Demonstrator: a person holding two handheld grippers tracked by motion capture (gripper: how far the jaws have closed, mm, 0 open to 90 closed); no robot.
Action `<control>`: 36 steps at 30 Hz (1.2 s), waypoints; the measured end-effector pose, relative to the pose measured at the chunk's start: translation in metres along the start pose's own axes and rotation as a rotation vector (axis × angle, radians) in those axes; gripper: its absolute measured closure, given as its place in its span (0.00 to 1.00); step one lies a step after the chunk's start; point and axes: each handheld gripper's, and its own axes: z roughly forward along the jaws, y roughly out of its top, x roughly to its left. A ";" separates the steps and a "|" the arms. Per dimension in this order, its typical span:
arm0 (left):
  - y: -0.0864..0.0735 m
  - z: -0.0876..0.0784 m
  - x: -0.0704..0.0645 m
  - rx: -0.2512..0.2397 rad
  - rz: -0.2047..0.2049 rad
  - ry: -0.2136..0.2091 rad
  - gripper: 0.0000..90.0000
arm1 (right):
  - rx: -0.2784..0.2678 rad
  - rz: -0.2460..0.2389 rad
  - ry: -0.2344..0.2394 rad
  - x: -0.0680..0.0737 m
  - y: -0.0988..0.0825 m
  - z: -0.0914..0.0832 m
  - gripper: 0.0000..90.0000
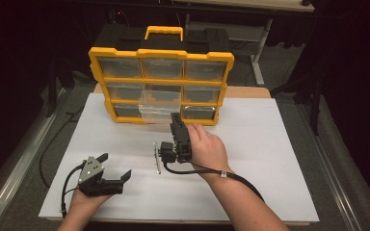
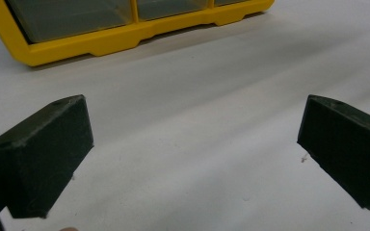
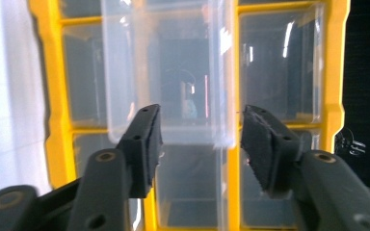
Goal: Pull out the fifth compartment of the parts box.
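The left claw rests spread on the white tabletop, well apart from the yellow organizer. The right claw, jaws parted, flanks the clear drawer pulled out from the organizer's middle column.

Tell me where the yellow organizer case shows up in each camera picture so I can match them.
High view: the yellow organizer case stands upright at the table's far centre.
Left gripper view: its bottom yellow edge crosses the top left.
Right gripper view: its frame sits close ahead, turned sideways.
Shared landmark: the clear drawer pulled out of the middle, seen ahead of the right gripper's jaws.
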 end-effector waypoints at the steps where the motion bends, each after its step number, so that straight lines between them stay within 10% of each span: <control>1: 0.000 0.000 0.000 0.002 0.000 0.001 0.00 | 0.004 -0.005 0.002 0.003 -0.004 -0.001 0.53; 36: -0.001 0.003 -0.004 0.014 0.014 -0.010 0.00 | 0.147 -0.022 0.162 0.094 -0.111 -0.042 0.44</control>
